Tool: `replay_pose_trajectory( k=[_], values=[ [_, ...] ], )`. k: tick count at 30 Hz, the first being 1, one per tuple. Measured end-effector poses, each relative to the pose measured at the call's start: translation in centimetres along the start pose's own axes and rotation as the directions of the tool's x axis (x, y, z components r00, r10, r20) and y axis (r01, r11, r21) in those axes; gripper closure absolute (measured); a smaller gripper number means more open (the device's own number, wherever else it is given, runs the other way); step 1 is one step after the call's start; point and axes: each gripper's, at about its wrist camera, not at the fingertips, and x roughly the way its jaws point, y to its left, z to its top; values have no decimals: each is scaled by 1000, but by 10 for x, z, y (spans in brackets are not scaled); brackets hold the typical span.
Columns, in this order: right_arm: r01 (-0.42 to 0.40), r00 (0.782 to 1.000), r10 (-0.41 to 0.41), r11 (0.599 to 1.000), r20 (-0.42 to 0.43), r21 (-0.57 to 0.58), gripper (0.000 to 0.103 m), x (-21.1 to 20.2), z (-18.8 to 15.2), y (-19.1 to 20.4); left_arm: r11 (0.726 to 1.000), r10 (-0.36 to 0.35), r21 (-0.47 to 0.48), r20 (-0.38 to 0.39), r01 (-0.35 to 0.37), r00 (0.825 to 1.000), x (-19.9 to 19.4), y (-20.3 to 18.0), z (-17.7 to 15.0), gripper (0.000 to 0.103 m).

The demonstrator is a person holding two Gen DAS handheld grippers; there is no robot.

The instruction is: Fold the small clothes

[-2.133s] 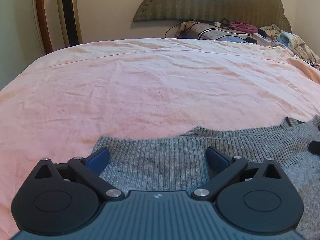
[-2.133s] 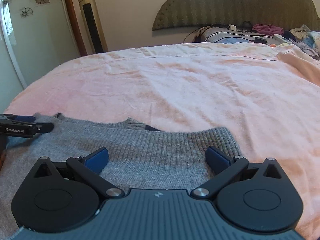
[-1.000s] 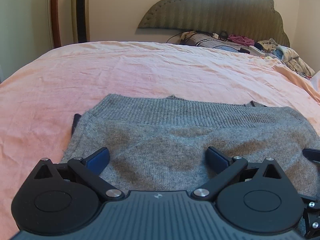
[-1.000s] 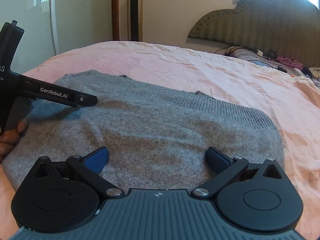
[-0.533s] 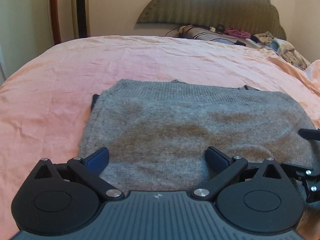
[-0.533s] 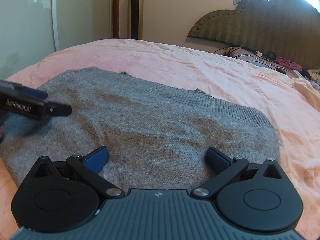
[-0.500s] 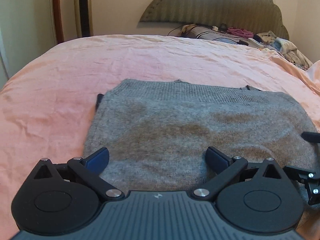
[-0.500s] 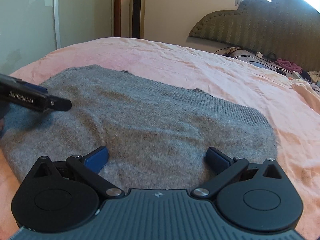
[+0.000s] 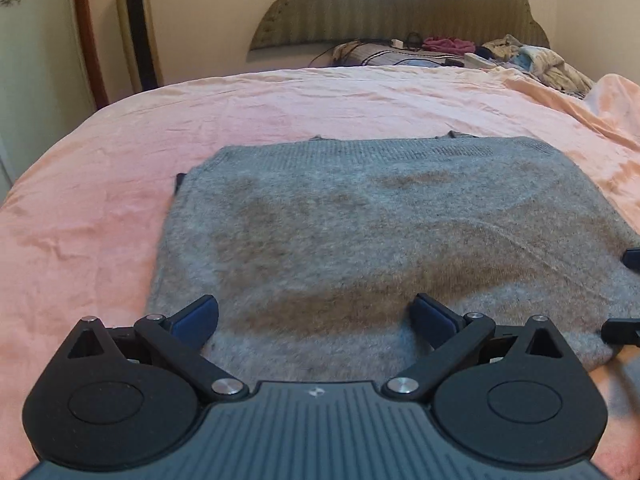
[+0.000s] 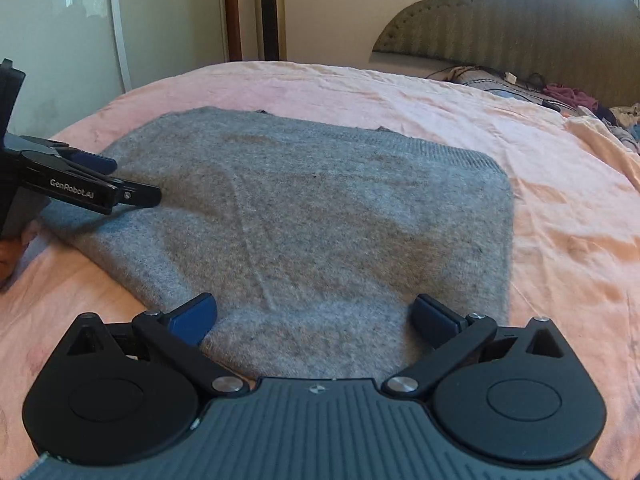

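Sweater (image 9: 360,232) is lying folded flat on the bed (image 9: 100,208); both tools, left (image 9: 314,314) and right (image 10: 314,314), are hovering released at its six o'clock edge.

I saw a pink bedsheet (image 9: 280,112) spread wide, a padded headboard (image 9: 400,8) behind, clutter of clothes (image 9: 532,60) beneath it, and a gold tower fan (image 9: 138,24) left.

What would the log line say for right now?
left gripper: open | right gripper: open | grey sweater: folded, flat on pink bedsheet
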Motion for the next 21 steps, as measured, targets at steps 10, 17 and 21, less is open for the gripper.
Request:
replay_pose_trajectory(
  k=[10, 17, 21],
  values=[
    [-103, 994, 103, 995, 47, 1, 0, 17, 33, 39, 828, 8, -560, 67, 31, 998, -72, 57, -68, 0],
    [-79, 993, 84, 995, 80, -58, 0, 33, 15, 44, 649, -73, -748, 124, 141, 990, -67, 84, -74, 0],
    [-67, 994, 73, 995, 77, -72, 0, 34, 15, 47, 554, -106, -810, 161, 193, 981, -53, 91, -66, 0]
  ],
)
